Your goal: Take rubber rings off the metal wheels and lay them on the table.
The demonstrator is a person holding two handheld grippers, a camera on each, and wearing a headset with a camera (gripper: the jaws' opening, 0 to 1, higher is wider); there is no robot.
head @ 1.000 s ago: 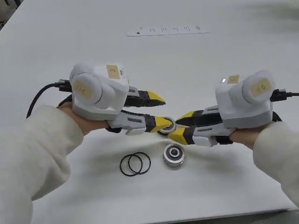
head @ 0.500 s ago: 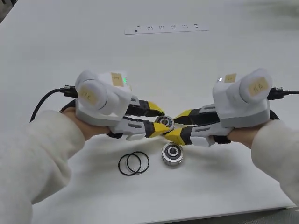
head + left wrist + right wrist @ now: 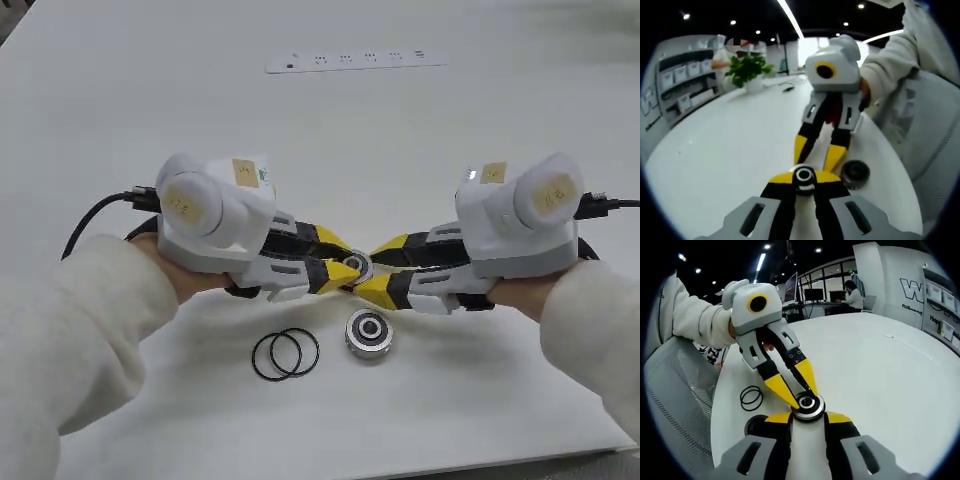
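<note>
Two thin black rubber rings [image 3: 287, 353] already lie on the white table [image 3: 450, 130], low in the head view, beside a second metal wheel [image 3: 369, 332]. I cannot tell whether that one is bare. Mid-frame, the right claw [image 3: 807, 417] pinches a small silver metal wheel [image 3: 354, 267], and the left claw [image 3: 804, 178] is pressed together on its rim. Any ring there is too small to make out.

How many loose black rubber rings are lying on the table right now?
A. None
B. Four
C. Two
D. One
C: two black rubber rings lie overlapping on the table, beside a metal wheel, while the left gripper and right gripper grip a second wheel between them.
</note>
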